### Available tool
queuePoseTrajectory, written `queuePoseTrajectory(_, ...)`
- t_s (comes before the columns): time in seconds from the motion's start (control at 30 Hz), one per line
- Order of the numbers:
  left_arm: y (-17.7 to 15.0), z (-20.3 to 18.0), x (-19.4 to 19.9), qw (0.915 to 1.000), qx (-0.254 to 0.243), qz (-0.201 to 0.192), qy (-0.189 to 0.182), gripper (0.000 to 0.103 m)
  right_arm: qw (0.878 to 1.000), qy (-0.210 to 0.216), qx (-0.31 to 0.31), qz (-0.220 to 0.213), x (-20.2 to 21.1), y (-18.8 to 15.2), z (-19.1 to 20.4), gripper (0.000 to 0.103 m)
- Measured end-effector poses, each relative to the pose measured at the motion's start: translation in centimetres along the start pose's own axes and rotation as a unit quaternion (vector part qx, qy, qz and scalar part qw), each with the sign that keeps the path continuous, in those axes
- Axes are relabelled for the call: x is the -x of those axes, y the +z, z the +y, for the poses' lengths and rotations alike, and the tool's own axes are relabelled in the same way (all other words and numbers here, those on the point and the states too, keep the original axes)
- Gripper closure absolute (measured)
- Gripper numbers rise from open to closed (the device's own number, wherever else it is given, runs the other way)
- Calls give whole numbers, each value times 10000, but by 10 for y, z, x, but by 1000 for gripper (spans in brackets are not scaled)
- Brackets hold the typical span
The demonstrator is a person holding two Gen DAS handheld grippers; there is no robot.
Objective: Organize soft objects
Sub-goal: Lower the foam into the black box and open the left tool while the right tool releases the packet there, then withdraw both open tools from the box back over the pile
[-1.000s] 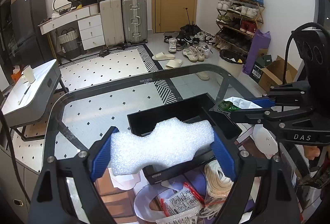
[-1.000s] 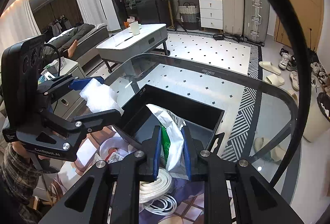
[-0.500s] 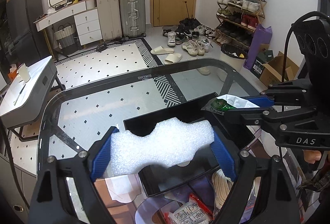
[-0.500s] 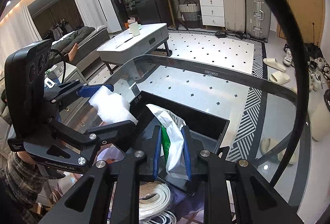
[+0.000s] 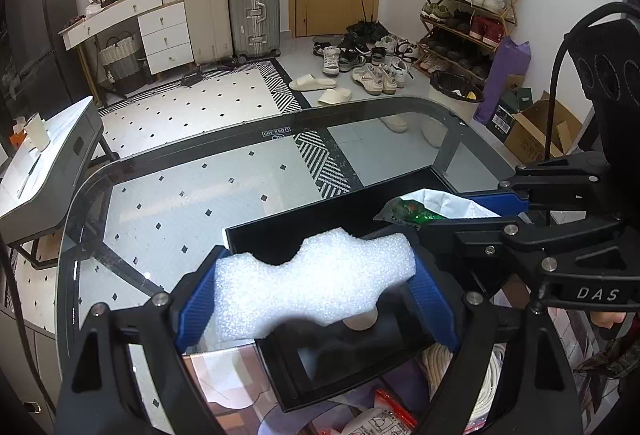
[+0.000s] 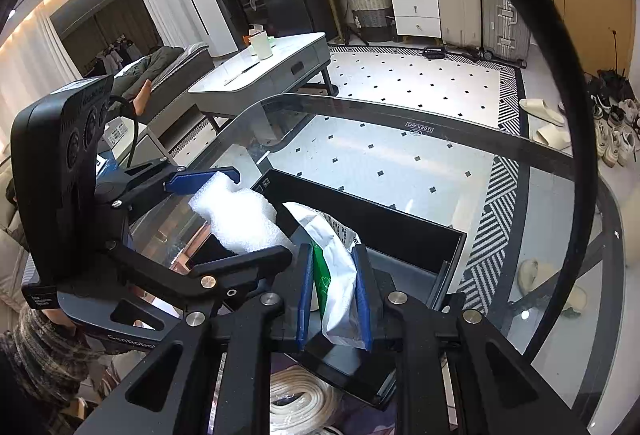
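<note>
My left gripper (image 5: 316, 299) is shut on a white foam block (image 5: 312, 283) and holds it over the left end of a black tray (image 5: 320, 223) on the glass table. The foam also shows in the right wrist view (image 6: 236, 215). My right gripper (image 6: 335, 299) is shut on a white and green plastic packet (image 6: 334, 255) and holds it above the tray (image 6: 400, 231). In the left wrist view the packet (image 5: 424, 205) and right gripper (image 5: 472, 213) are at the right, close beside the foam.
The glass table (image 5: 192, 203) has a rounded dark rim. A coil of white rope (image 6: 300, 407) and printed packets (image 5: 376, 421) lie below the tray's near edge. A grey side table (image 6: 272, 71) stands beyond the far left.
Both grippers have moved forward over the tray with their loads. The tray now sits lower and closer in both views. The grips have not changed.
</note>
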State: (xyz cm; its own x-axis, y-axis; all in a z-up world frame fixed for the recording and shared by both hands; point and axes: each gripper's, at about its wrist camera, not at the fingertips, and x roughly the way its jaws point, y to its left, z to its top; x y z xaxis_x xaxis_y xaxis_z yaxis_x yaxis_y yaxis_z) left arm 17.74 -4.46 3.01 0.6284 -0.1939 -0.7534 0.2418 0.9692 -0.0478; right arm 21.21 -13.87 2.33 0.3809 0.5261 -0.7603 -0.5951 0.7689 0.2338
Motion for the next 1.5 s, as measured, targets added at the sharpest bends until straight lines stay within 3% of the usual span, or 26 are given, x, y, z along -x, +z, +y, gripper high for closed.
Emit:
queuePoseTrajectory(0.57,-1,-2,-12,9997,-100,240,4,15,9996,62,-191,222,-18,2,-15,84)
queuePoseTrajectory(0.9,-2,-9,-11,9995,-212,245,-6,13,9996,52,-284,50,3,-2,-20,67)
queuePoseTrajectory(1.17,-3,-16,-8,9992,-302,252,-41,7,9996,-1,-274,-21,21,-6,-23,65)
queuePoseTrajectory(1.37,-3,-20,-2,9995,-249,169,-112,5,9995,-90,-293,-60,30,-14,-24,54)
queuePoseTrajectory(1.5,-3,-19,6,9996,-233,101,-107,2,9996,-47,-285,-22,35,-16,-21,34)
